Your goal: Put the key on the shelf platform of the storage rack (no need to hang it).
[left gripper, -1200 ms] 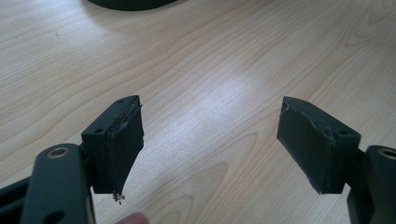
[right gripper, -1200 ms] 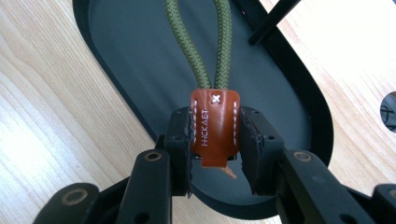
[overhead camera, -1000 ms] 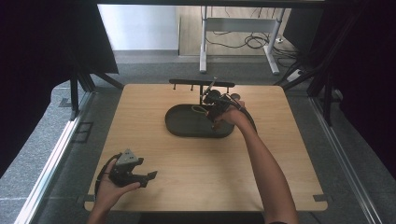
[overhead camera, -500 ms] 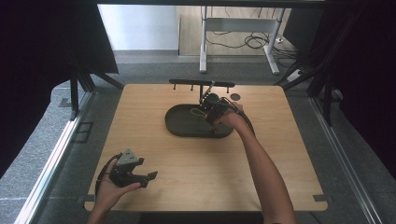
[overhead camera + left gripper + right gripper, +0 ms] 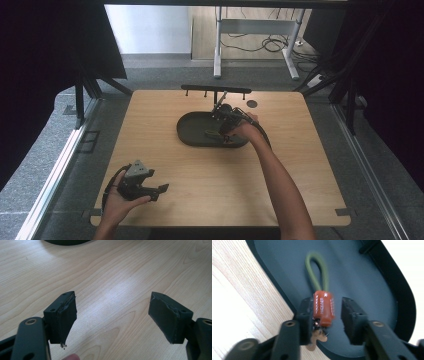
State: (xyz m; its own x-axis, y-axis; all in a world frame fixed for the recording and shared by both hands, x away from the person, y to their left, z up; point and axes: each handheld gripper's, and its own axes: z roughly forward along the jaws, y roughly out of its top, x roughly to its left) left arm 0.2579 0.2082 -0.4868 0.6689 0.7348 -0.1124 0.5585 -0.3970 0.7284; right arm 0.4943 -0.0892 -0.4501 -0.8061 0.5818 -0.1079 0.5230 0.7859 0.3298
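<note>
right gripper (image 5: 325,312): jaws part open around an orange tag (image 5: 323,308), left pad touching it, right pad apart | green cord loop (image 5: 317,272) runs from tag away from the jaws, lying in dark oval tray (image 5: 192,135) | left gripper (image 5: 112,315): jaws wide apart, nothing between, above bare wooden table (image 5: 120,272), tray well beyond

The near half of the worktop (image 5: 210,190) is bare wood — a tool can pass there freely. At the far middle a dark oval tray (image 5: 192,131) lies, with a black rack (image 5: 216,90) standing just behind it — the right tool (image 5: 225,127) is over the tray's right end. The left tool (image 5: 159,191) has bare wood between its jaws.
</note>
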